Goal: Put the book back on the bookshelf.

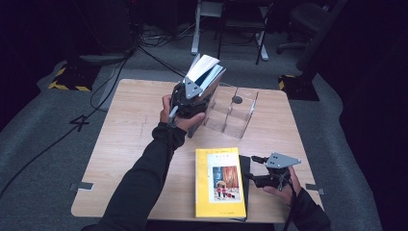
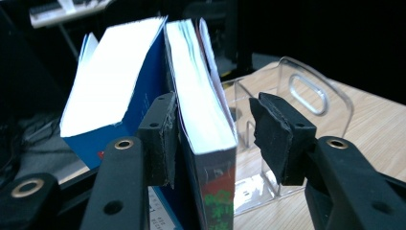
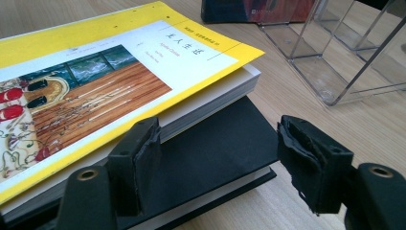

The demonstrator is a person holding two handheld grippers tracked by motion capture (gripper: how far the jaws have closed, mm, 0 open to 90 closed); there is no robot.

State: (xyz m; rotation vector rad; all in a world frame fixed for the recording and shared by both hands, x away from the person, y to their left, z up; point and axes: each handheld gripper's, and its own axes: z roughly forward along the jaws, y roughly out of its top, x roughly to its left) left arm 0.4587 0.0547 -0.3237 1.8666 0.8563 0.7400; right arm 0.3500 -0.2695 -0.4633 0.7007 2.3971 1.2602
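Two books stand upright on the table (image 1: 125,159) beside a clear acrylic rack (image 1: 231,113). My left gripper (image 1: 192,91) is up at their top, open. A dark-spined book (image 2: 206,115) is between its jaws and leans on the left pad (image 2: 165,139); the right pad (image 2: 280,139) is apart from it. A blue book (image 2: 110,86) stands outside the left jaw. A yellow book (image 1: 220,183) lies flat on a black book (image 3: 220,143) near the front edge. My right gripper (image 1: 251,167) hovers open at the black book's right edge, its pads touching nothing.
The rack (image 2: 306,96) has upright dividers and a handle slot, and stands at the table's back middle. The table's left half is bare wood. Cables, chair legs and stands lie on the dark floor beyond the far edge.
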